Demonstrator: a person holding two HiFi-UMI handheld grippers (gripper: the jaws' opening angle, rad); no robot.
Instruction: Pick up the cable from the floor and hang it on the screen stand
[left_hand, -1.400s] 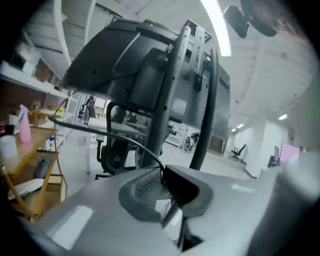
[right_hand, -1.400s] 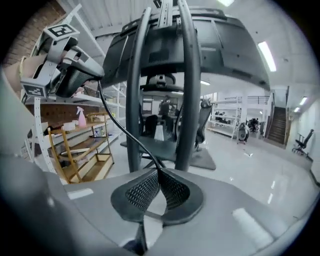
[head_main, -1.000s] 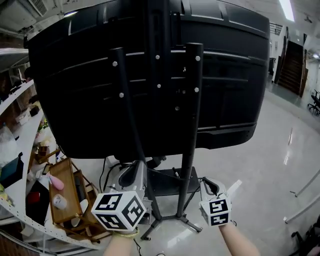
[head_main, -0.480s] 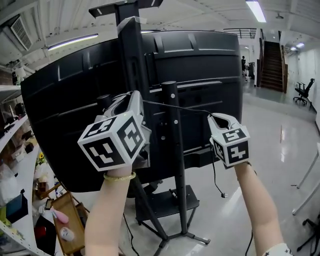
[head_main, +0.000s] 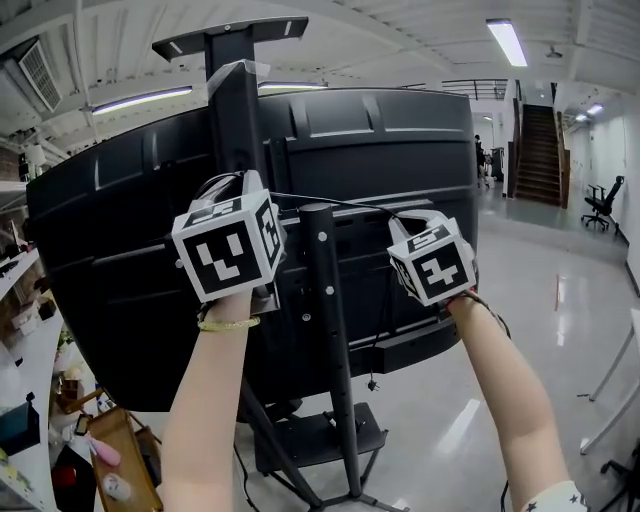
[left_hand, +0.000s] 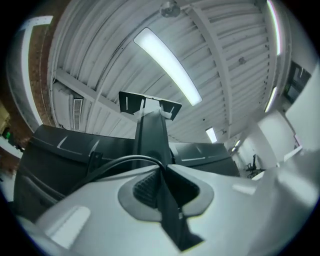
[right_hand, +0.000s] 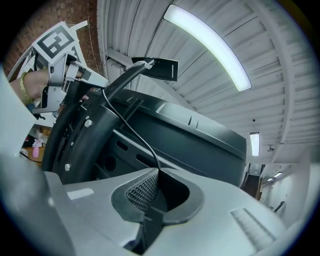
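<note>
A thin black cable (head_main: 340, 203) is stretched between my two grippers, across the black post (head_main: 325, 330) of the screen stand, behind the big dark screen (head_main: 400, 150). The left gripper (head_main: 245, 180) is raised beside the stand's tall column (head_main: 235, 120) and is shut on the cable (left_hand: 120, 161), which arcs out leftward from the left gripper's (left_hand: 162, 172) jaws. The right gripper (head_main: 405, 222) is shut on the cable (right_hand: 132, 132) too. From the right gripper (right_hand: 159, 172) it runs up to the left gripper (right_hand: 60, 65). The loose end with its plug (head_main: 372, 383) dangles below.
The stand's top bracket (left_hand: 150, 105) juts above the screen. Its base plate (head_main: 320, 440) rests on the glossy floor. Cluttered shelves and a wooden tray (head_main: 110, 450) lie at the lower left. A staircase (head_main: 535, 140) and an office chair (head_main: 603, 200) are far right.
Both grippers have risen from near the stand's base up to the screen's back. The cable came up with them and now stretches across the post, its plug hanging higher.
</note>
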